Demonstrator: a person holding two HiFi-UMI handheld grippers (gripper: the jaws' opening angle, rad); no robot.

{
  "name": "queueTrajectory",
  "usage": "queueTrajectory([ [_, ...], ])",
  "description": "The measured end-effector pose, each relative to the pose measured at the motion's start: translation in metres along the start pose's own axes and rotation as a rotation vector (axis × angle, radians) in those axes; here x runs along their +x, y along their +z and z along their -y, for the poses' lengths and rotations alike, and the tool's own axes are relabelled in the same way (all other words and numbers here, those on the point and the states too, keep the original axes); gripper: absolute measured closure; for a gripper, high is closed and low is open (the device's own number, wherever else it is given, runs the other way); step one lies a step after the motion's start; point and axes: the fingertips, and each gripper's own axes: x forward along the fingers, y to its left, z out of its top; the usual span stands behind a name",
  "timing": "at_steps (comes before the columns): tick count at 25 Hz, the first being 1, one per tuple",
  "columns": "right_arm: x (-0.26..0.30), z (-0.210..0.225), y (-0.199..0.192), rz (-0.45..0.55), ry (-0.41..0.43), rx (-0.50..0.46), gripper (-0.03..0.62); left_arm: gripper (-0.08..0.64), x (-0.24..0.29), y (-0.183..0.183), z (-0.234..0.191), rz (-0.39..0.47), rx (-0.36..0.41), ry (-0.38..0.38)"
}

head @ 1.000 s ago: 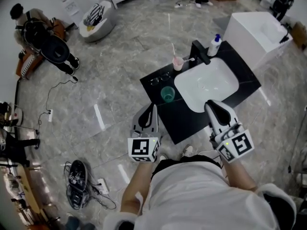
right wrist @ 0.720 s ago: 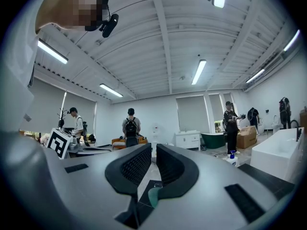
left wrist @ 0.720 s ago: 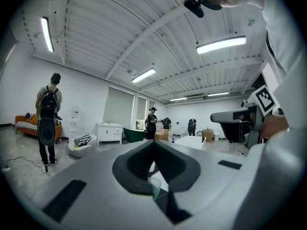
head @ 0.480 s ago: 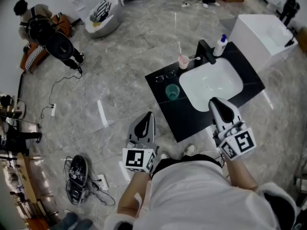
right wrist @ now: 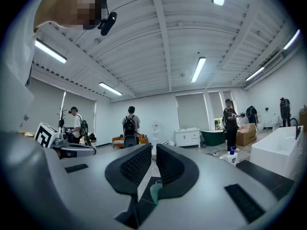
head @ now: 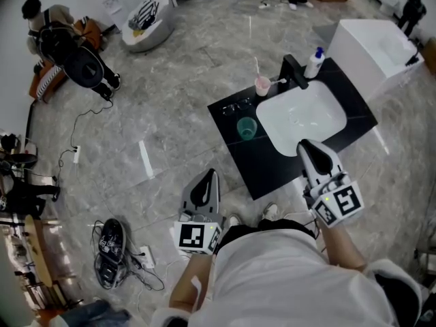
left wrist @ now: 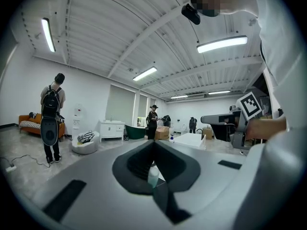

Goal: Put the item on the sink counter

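Observation:
A black sink counter (head: 255,163) with a white basin (head: 300,118) stands in front of me. On it are a green cup (head: 246,128), a pink cup with a toothbrush (head: 262,85), a black faucet (head: 293,72) and a white soap bottle (head: 314,63). My left gripper (head: 210,174) is shut and empty, over the floor just left of the counter's front corner. In the left gripper view its jaws (left wrist: 153,145) meet. My right gripper (head: 304,144) hovers over the counter's front edge below the basin. Its jaws (right wrist: 154,150) stand a narrow slit apart, nothing between. The green cup (right wrist: 156,191) shows below them.
A white bathtub (head: 371,46) stands right of the counter. Shoes (head: 109,254) and cables with a power strip (head: 144,257) lie on the floor at lower left. A person with a backpack (head: 68,46) stands far left, near a round white seat (head: 146,22).
My left gripper has drawn back from the counter's left edge, down and toward my body in the head view, still shut. The right gripper has stayed in place.

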Motion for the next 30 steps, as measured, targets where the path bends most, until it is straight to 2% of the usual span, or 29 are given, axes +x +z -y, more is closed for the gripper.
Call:
queueTrajectory([
  [11, -0.006, -0.009, -0.009, -0.024, -0.022, 0.014, 0.537, 0.557, -0.004, 0.005, -0.010, -0.011, -0.006, 0.006],
  [26, -0.017, -0.008, -0.009, -0.028, -0.078, 0.014, 0.538, 0.557, 0.003, -0.003, -0.013, -0.015, -0.013, -0.050],
  [30, -0.017, -0.007, -0.010, -0.028, -0.082, 0.013, 0.538, 0.557, 0.005, -0.001, -0.015, -0.025, -0.027, -0.045],
])
